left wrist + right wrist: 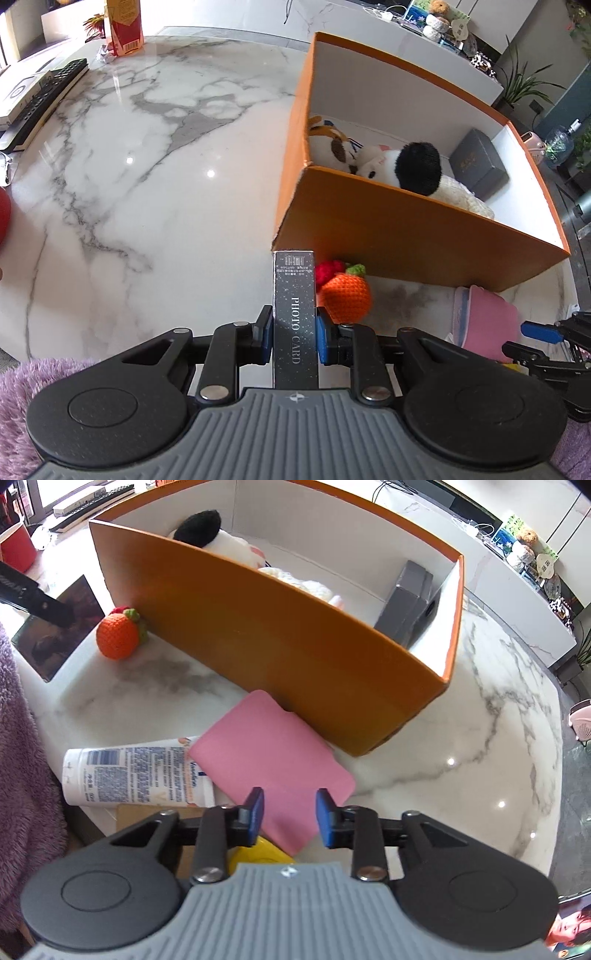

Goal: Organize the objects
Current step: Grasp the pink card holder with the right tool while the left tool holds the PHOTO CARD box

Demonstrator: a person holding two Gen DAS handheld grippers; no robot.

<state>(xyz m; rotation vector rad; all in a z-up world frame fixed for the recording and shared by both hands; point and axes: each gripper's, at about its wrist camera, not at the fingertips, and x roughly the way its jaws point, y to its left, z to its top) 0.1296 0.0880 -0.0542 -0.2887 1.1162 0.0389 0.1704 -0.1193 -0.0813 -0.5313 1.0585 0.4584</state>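
Left gripper (294, 338) clamped on one dark photo card box (295, 314), blue pads pressed to both long sides, box standing on end above the marble table (147, 166), just short of the near left corner of the orange box (406, 229)

Right gripper (289, 818) slack, blue fingers (255, 812) spread with nothing between them, hovering over one pink case (269, 753) lying flat near the table's front edge, its far corner touching the orange box's front wall

One orange box on the table, white inside, holding:
- two plush toys, one black-and-white (410, 166) and one brown-and-white (334, 146), against the left wall
- one cream knitted piece (465, 195) along the front wall
- one grey box (480, 168) by the right wall

Outside, against the front wall near the left corner, one crocheted orange fruit (345, 293) with a red bit beside it

One white lotion tube (136, 775) lying flat near the front edge, its end tucked under the pink case

Something yellow (258, 853) under the right gripper, too hidden to name

At the far left edge, one black remote (48, 99) and one red carton (123, 26)

Purple fleece (22, 391) along the near edge
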